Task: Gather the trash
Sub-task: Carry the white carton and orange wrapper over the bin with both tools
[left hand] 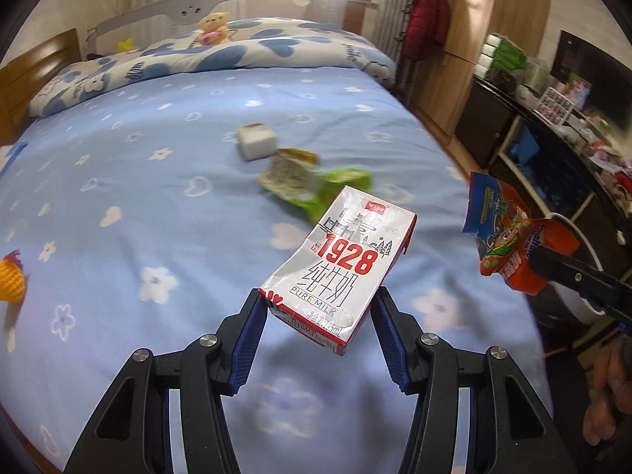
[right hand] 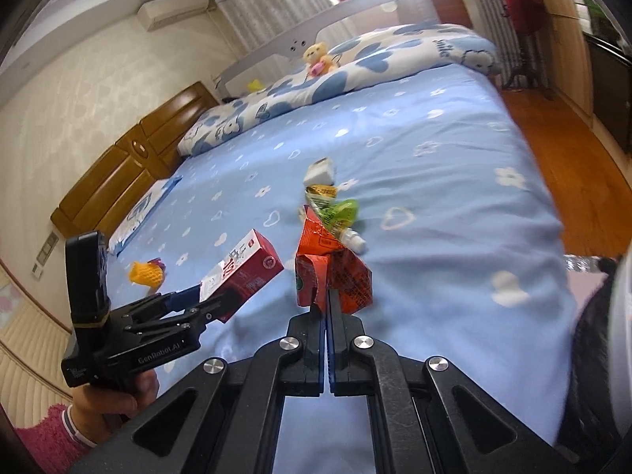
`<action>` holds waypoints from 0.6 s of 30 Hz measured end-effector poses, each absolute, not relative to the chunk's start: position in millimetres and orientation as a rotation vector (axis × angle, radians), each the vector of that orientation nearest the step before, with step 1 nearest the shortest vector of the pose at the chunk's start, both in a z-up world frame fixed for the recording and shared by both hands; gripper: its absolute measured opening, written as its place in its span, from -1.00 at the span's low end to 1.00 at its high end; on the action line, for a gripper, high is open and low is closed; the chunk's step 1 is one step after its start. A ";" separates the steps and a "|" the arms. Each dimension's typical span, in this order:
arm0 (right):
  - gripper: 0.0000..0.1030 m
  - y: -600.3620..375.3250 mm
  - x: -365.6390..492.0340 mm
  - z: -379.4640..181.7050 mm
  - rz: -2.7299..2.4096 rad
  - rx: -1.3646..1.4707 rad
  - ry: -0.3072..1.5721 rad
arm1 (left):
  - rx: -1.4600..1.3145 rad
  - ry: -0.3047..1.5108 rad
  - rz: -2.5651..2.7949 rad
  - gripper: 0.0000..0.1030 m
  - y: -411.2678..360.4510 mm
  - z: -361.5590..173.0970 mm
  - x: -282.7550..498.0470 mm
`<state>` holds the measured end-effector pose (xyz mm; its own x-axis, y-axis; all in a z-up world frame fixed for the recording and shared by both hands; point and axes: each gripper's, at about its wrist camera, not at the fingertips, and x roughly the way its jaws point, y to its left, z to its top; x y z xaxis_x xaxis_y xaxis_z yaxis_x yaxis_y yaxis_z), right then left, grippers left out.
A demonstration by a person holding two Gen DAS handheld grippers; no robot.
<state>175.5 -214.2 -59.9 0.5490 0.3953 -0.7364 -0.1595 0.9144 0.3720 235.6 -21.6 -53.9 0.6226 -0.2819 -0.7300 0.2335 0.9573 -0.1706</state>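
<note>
While the left gripper (left hand: 320,296) clamps a dented milk carton (left hand: 339,264) above the blue bed (left hand: 138,197), its face reads "1928", "PURE MILK" and "125mL", with Chinese characters I cannot make out in full. Over the bed's right edge, the right gripper (right hand: 326,296) is clenched on a crumpled orange snack wrapper (right hand: 331,264); its print is too warped to read. The body of the left gripper carries "GenRobot.AI" in the right wrist view. Near the bed's middle lie a small white carton (left hand: 256,140), a green wrapper (left hand: 316,185) and a yellow wrapper (left hand: 298,154), close together, blurred. A yellow foam net (left hand: 10,280) sits near the left edge. Bare sheet lies open between both grippers and that cluster. A folded quilt (left hand: 237,47) runs along the far edge.
</note>
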 end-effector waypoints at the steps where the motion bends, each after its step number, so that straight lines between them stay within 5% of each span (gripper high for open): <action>1: -1.00 -219.8 170.4 -57.2 0.324 0.276 0.931 | -0.059 0.848 -0.310 0.02 -29.1 -51.7 230.7; 18: -1.00 -344.1 90.8 -35.2 0.082 0.362 0.867 | 0.057 0.812 -0.510 0.02 -130.2 -21.5 194.6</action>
